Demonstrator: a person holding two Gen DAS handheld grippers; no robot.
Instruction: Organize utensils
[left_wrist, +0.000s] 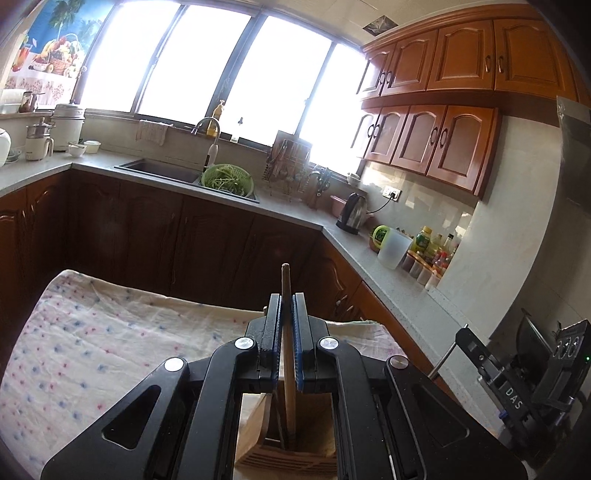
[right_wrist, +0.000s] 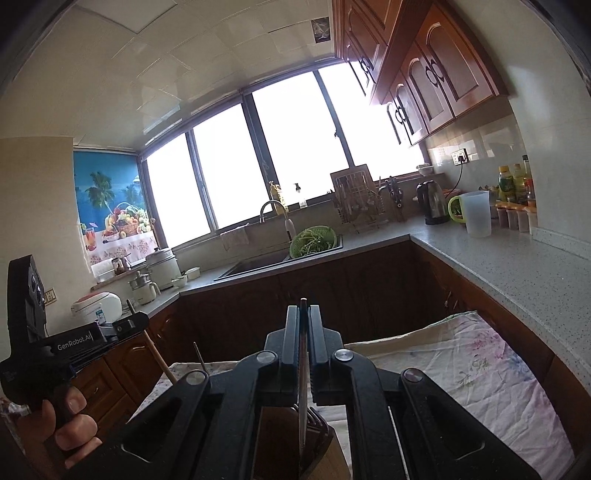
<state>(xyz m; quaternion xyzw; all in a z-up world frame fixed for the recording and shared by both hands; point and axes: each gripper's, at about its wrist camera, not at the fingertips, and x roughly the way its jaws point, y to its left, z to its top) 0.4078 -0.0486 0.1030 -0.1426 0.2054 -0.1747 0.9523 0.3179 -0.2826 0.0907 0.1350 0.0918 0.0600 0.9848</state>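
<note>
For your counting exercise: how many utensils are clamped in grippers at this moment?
2. A wooden stick is clamped in the left gripper; a thin dark utensil is clamped in the right gripper. Both lower ends reach a wooden holder; others may be hidden inside.

A cream cloth (left_wrist: 110, 332) dotted with small blue and pink flowers filled the lower left of the frame. The black left gripper (left_wrist: 286, 306) had blue pads (left_wrist: 297, 354) around a light-brown wooden stick (left_wrist: 286, 295), and upper right hung reddish-brown wooden cabinets (left_wrist: 461, 62).
</note>
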